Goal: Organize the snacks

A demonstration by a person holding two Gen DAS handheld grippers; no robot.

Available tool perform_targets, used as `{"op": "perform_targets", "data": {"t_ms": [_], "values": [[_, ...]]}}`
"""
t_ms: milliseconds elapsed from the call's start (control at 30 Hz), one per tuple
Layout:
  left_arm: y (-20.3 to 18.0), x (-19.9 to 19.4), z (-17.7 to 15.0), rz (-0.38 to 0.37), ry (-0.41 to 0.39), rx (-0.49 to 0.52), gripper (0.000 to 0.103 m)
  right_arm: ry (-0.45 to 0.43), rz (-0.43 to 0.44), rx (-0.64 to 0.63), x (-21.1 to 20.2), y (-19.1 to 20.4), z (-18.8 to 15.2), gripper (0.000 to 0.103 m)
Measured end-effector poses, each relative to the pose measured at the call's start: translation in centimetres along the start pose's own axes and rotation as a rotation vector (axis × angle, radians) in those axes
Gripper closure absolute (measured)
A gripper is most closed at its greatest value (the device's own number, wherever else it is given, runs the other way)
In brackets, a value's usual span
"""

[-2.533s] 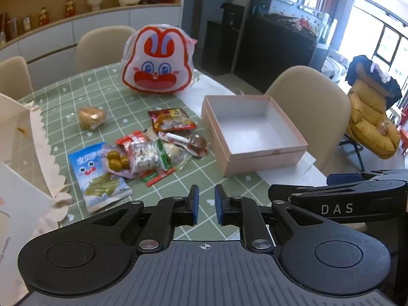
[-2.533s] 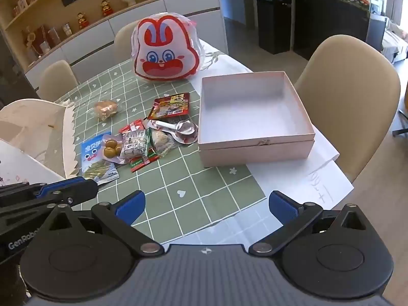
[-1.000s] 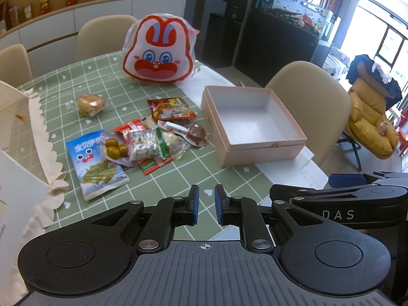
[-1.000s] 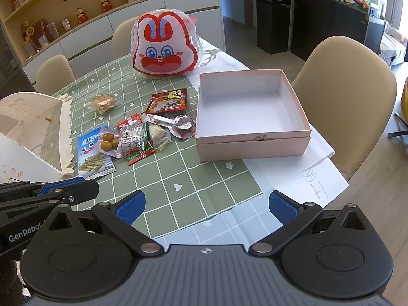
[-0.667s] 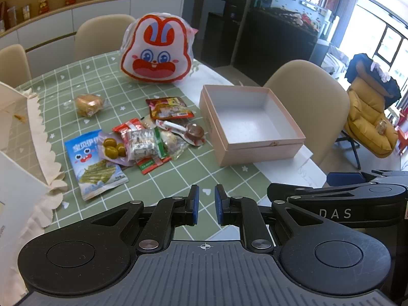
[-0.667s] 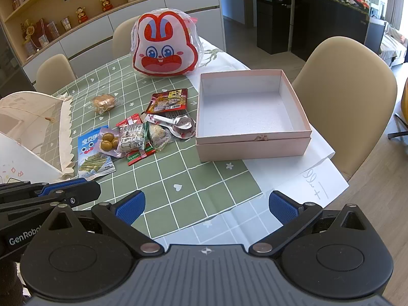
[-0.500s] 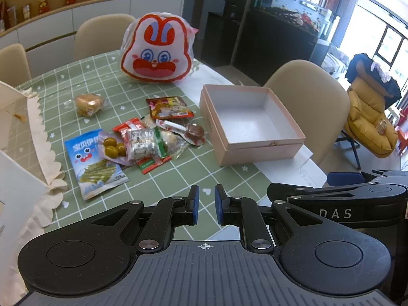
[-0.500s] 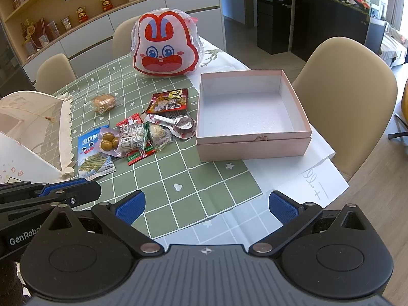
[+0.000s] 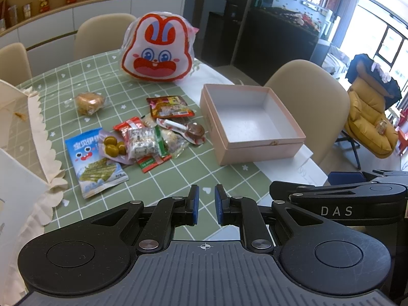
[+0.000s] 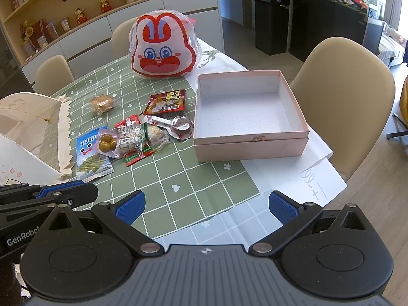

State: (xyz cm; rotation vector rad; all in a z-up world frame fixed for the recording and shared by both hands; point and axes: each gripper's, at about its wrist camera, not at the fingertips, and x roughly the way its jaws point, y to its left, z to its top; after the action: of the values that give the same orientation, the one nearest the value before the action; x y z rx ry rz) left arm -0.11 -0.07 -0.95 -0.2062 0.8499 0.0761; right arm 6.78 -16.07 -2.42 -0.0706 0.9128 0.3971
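Observation:
An empty pink box stands open on the green checked tablecloth, at the right. To its left lies a heap of snack packets: a blue seaweed packet, a red packet, a spoon-shaped jelly and a wrapped bun farther back. A big rabbit-face bag stands behind them. My left gripper hovers over the near table edge, shut with nothing between its pads. My right gripper is beside it, open wide and holding nothing.
A white paper bag with a scalloped cloth edge stands at the left. A white sheet of paper lies under and in front of the box. Beige chairs ring the table; the table's near edge runs just below the grippers.
Since the oldest frames both views have drawn back slightly from the table. Over the last second nothing has moved; jaws are unchanged.

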Motion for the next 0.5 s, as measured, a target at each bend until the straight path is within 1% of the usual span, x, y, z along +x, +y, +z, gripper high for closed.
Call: {"op": "perform_targets", "data": {"t_ms": [233,500], "values": [[0.15,0.05,0.01,-0.001,0.003,-0.004,0.086,-0.001,-0.002,-0.001,-0.04,-0.05,-0.05,0.0],[0.76,0.59,0.3,0.01,0.021,-0.031,0.086,0.004,-0.011,-0.011,0.36,-0.21,0.01,0.0]]}}
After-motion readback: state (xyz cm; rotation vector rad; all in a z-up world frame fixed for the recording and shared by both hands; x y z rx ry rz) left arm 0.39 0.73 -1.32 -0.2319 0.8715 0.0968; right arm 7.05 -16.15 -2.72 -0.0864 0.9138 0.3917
